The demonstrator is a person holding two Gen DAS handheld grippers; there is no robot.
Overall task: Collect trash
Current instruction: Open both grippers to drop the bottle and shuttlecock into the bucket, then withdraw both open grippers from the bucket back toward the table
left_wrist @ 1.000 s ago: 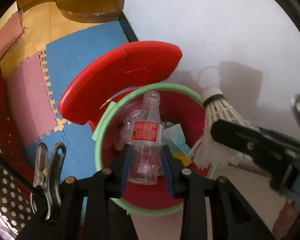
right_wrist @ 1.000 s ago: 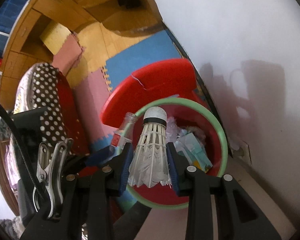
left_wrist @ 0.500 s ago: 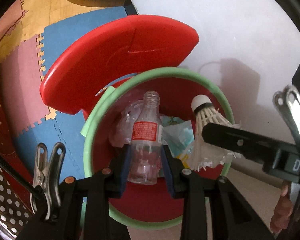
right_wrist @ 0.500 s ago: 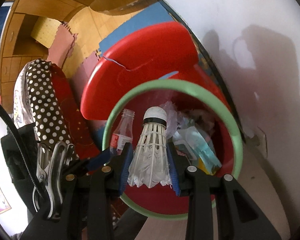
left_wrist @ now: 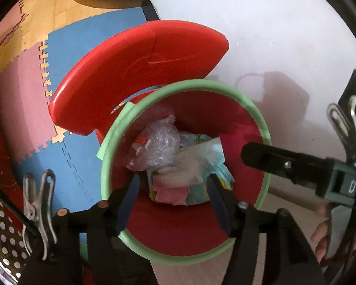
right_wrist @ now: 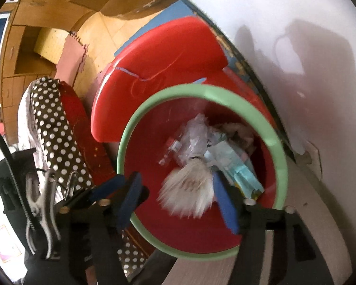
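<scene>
Foam floor mats frame the red bin [left_wrist: 261,128]. Both grippers' jaws are opening: left gripper [left_wrist: 173,201] has dropped its bottle; the shuttlecock [right_wrist: 189,190] falls from right gripper [right_wrist: 178,199] binward.

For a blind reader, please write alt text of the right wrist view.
A blurred white shuttlecock drops from the opening right claw into a red bin with a green rim, which already holds plastic wrappers. The bin's red lid stands open behind.

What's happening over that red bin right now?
Both grippers, left and right, opening over bin. Shuttlecock dropping free. Nothing blocking.
</scene>
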